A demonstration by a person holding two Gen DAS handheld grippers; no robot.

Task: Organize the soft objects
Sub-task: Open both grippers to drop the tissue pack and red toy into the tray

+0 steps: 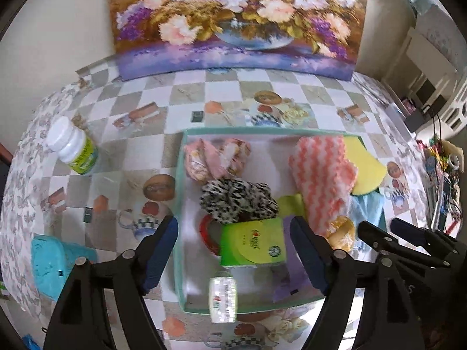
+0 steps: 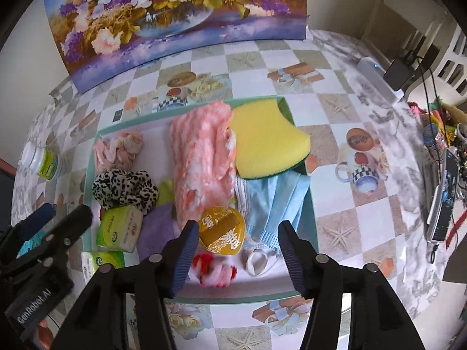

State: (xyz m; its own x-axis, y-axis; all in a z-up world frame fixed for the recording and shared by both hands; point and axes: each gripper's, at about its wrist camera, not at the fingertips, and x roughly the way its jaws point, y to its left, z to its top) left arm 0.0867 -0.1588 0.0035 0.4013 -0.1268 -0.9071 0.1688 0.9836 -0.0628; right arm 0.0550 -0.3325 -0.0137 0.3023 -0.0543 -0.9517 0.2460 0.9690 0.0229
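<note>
Left gripper (image 1: 233, 255) jaws wide, a small clear bottle (image 1: 223, 300) falling between them toward the teal box (image 1: 179, 175). Right gripper (image 2: 235, 255) is open too, over a red-and-pink puff (image 2: 216, 271). The bottle might bounce off the green tissue pack (image 1: 252, 245) and roll out.

Two hand-held grippers, left gripper (image 1: 233, 253) and right gripper (image 2: 236, 259), built alike. Black plastic linkage arms with triangular cut-outs, joined by round silver pivot screws. Dark blue ribbed pads (image 2: 182, 258) lining the inner faces of the fingers. White "GenRobot.AI" lettering (image 2: 33, 306) printed on the black body of the left one.
</note>
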